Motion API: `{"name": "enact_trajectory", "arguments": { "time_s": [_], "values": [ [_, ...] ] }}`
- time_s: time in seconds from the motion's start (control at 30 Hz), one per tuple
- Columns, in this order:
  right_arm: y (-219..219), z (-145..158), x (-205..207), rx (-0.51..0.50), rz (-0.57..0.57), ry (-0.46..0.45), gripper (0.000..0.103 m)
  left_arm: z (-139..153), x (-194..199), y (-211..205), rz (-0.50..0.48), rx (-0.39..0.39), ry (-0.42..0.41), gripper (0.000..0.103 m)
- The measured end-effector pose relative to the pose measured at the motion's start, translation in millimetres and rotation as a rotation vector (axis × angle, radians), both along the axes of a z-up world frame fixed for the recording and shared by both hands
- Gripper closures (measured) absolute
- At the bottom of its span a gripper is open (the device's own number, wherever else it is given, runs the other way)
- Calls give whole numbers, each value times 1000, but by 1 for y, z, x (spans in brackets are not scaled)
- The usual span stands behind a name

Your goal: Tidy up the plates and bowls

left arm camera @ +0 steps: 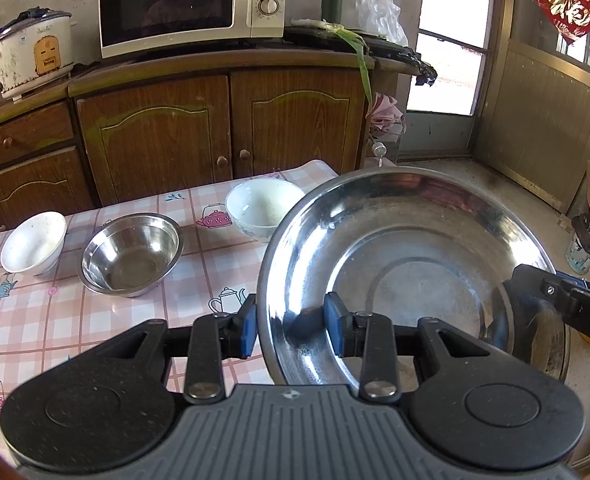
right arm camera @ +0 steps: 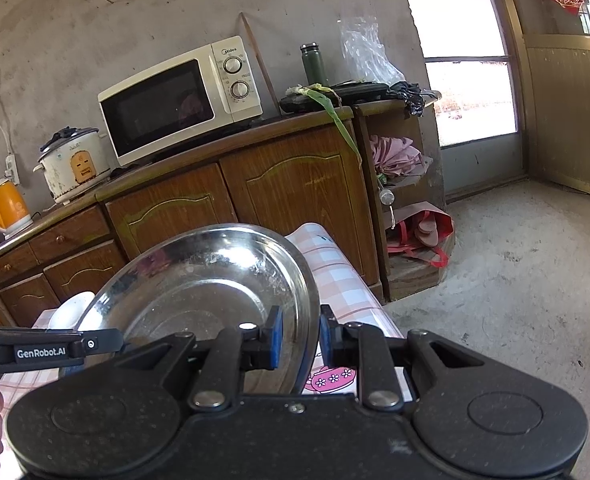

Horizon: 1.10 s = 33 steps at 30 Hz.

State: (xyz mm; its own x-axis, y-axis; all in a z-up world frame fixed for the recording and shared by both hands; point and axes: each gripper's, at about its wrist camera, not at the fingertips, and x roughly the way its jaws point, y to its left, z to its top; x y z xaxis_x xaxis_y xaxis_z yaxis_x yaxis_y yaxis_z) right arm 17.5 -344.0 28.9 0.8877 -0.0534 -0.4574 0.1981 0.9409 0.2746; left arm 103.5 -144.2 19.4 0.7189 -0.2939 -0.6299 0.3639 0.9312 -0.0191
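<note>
- Steel plate point(left arm camera: 411, 264), wide and shallow, held off the counter point(left arm camera: 95, 320) past its right-hand edge, over bare concrete floor point(right arm camera: 515, 280).
- Gripped on two sides: left tongs point(left arm camera: 291, 330) clenched on the near-left rim, one blue pad inside, one outside; right tongs point(right arm camera: 301, 338) clenched on the opposite rim.
- Mirror-bright inside, flat centre ringed by a sloping wall, faint smears and scratches, dull reflections of the room.
- Left on the checked cloth: small steel bowl point(left arm camera: 131, 254), white bowl point(left arm camera: 33, 242) tilted at far left, white bowl point(left arm camera: 263, 208) close to the plate's rim.
- Open cloth near the tongs and between the bowls.
- Wooden cabinet point(left arm camera: 223, 120) just behind, carrying a microwave point(left arm camera: 191, 4) and rice cooker point(left arm camera: 35, 56); door and window to the right.
</note>
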Motion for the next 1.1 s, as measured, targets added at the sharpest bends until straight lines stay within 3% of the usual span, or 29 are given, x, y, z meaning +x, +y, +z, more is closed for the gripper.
{"name": "enact_trajectory", "arguments": {
  "time_s": [1.1],
  "values": [
    [16, 6, -4, -2, 28, -1, 78, 1, -17, 20, 20, -8, 1, 68]
  ]
}}
